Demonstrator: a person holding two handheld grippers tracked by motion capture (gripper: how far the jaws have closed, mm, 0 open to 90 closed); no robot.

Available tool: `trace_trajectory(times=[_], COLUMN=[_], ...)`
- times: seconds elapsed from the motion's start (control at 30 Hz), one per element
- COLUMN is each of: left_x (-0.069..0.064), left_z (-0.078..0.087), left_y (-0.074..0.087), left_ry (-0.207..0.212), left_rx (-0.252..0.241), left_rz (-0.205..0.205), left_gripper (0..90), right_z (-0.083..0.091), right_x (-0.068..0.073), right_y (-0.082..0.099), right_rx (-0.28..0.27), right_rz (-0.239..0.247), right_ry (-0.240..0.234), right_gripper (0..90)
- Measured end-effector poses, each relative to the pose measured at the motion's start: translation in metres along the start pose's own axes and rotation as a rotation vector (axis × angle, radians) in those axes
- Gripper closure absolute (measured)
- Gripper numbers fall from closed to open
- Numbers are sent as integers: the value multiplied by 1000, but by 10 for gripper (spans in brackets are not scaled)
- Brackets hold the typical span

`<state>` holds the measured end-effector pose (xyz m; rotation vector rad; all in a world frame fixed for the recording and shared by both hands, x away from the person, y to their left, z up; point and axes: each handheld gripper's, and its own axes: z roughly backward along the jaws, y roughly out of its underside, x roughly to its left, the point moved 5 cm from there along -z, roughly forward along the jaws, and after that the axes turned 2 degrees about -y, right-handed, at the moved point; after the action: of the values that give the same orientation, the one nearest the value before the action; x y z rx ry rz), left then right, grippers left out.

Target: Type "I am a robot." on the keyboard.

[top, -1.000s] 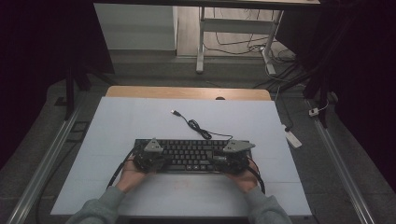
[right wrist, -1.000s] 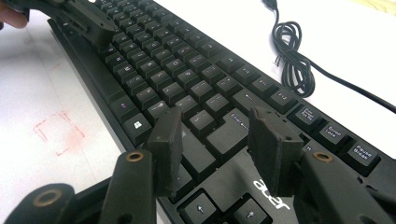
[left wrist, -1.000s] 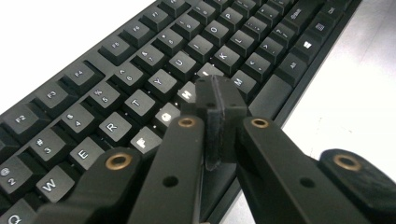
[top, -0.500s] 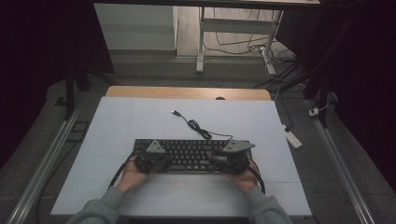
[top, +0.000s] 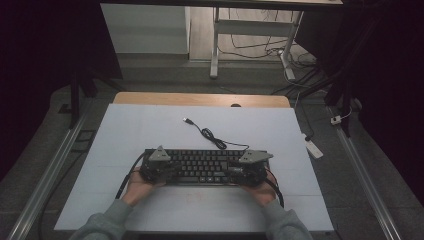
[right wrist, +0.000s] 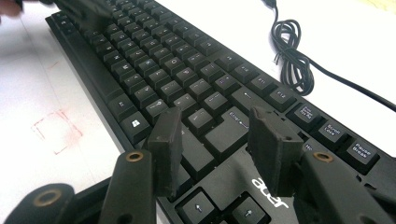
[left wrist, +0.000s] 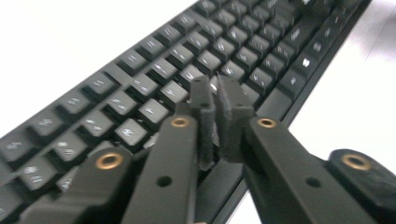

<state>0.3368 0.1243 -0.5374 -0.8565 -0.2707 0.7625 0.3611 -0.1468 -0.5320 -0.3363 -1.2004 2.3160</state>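
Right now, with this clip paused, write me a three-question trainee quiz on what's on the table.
1. True or false: the keyboard lies on its side, keys facing away from the person.
2. How does the left gripper differ from the right gripper? A) left jaws nearly together, right jaws apart B) both wide apart C) left jaws grip the cable
3. What brand is printed by the arrow keys in the right gripper view?

Key: 1. False; it lies flat on the white table, keys up. 2. A; nothing sits between either pair. 3. acer; the USB cable trails behind, plug loose.
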Motion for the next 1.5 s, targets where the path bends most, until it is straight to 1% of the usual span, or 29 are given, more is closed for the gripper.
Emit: trace_trajectory(times=[0.07, 0.13, 0.3, 0.43, 0.5, 0.63, 0.77, 1.5], left_x=[4, 9, 21, 27, 29, 31, 32, 31], left_z=[6, 11, 20, 23, 24, 26, 26, 25], left_y=[-1, 0, 2, 4, 5, 5, 6, 6], left_ry=[-6, -12, -44, -57, -63, -72, -73, -72], left_rx=[-17, -20, -29, -23, -21, -22, -13, -6], left_rz=[19, 31, 70, 98, 102, 108, 107, 100], left_gripper=[727, 651, 499, 423, 400, 370, 354, 351], right_z=[0, 0, 0, -1, -1, -1, 0, 0], right_x=[0, 1, 0, 0, 0, 0, 0, 0], right_y=[0, 0, 0, 0, 0, 0, 0, -2], right_rx=[3, 3, 1, 3, 2, 2, 0, -5], right_rz=[0, -1, -2, -3, -2, -1, -2, 1], right_ry=[1, 1, -1, 0, -1, -1, -1, 6], right_gripper=[550, 550, 549, 548, 548, 548, 547, 548])
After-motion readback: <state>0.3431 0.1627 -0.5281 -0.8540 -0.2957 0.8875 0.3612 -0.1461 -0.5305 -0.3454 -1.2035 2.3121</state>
